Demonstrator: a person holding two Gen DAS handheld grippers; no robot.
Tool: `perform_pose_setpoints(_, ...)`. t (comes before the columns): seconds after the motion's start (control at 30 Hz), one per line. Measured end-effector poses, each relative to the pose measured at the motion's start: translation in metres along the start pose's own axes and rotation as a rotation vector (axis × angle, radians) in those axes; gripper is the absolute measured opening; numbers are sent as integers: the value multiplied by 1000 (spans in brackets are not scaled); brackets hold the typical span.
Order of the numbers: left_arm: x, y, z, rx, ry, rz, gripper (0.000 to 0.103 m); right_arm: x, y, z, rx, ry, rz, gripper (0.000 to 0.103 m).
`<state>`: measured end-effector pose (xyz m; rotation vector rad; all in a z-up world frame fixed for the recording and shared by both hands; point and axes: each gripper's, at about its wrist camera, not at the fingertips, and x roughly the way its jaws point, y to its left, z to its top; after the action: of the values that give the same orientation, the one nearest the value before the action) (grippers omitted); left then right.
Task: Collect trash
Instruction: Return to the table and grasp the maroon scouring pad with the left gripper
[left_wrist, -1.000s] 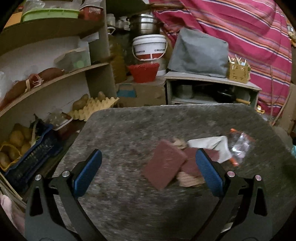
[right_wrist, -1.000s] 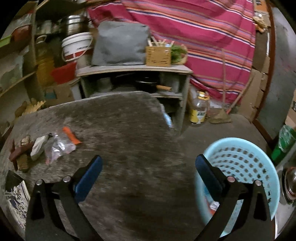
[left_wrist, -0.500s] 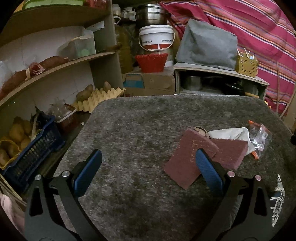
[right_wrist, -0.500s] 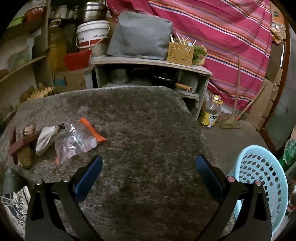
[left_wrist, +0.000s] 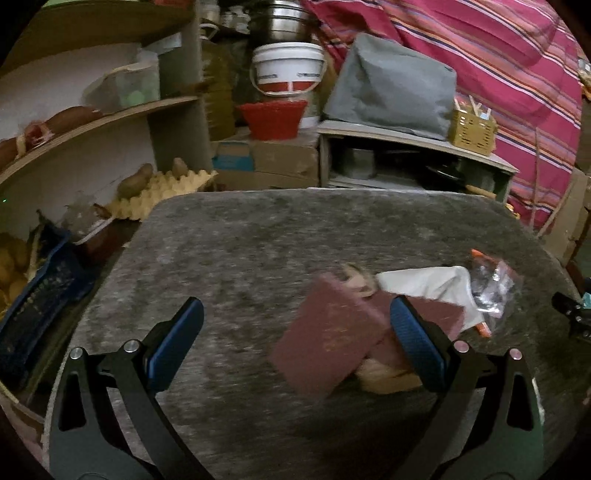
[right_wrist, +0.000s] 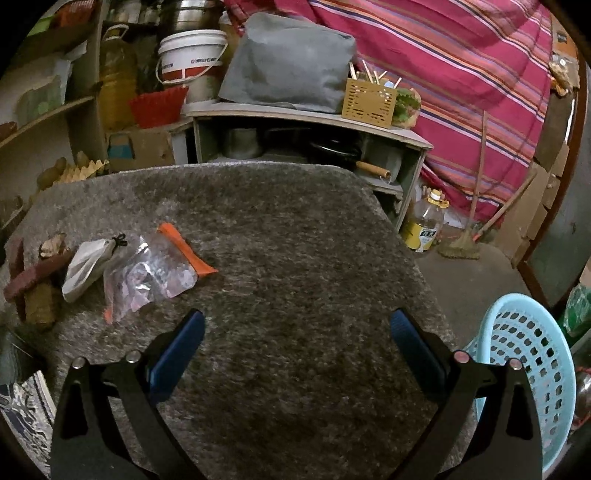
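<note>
Here, your left gripper (left_wrist: 295, 325) hangs over the grey carpeted tabletop (left_wrist: 258, 251) with its jaws spread wide and nothing between them. The trash lies in a small heap toward that gripper's right finger: a maroon scouring pad (left_wrist: 327, 349) sits tilted just inside the blue pad of the finger, and a second maroon pad (left_wrist: 439, 314) lies partly behind the finger, so you cannot tell whether the finger touches it. A tan scrap (left_wrist: 388, 376) pokes out from under the maroon pads. Just beyond them lies a white cloth pouch (left_wrist: 424, 284), and touching its far side a clear plastic zip bag with an orange strip (left_wrist: 493, 286).

Your right gripper (right_wrist: 297, 332) is likewise released, jaws wide apart over bare carpet. From its view the zip bag (right_wrist: 155, 273) lies near the left finger, ahead of it and to its left, not touching. The white pouch (right_wrist: 86, 267) lies against the bag's far-left side, with the maroon pads (right_wrist: 31, 275) at the table's edge beyond.

The light blue perforated basket (right_wrist: 528, 369) stands off the table, just beside your right gripper's right finger and lower down.
</note>
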<state>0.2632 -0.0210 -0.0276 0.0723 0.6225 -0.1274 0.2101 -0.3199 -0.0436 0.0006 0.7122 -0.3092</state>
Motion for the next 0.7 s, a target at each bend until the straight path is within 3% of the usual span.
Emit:
perform_pose_setpoints(0.2, 22, -21, 1, 23, 64, 31, 98, 1, 5, 0, -16, 2, -1, 98)
perform_pose_setpoints(0.33, 26, -12, 0, -19, 89, 24, 95, 1, 4, 2, -17, 0, 0, 98)
perform_pose_setpoints(0.53, 22, 7, -5, -50, 117, 4, 77, -2, 5, 3, -6, -10, 13, 98)
perform_pose_setpoints(0.6, 19, 10, -5, -48, 112, 3, 67, -4, 7, 3, -10, -15, 15, 99)
perform_pose_setpoints(0.67, 17, 12, -5, -40, 114, -7, 47, -5, 10, 2, -16, -16, 18, 98)
perform_pose_setpoints(0.7, 14, 12, -5, -42, 112, -27, 42, -5, 11, 2, -20, -16, 19, 98)
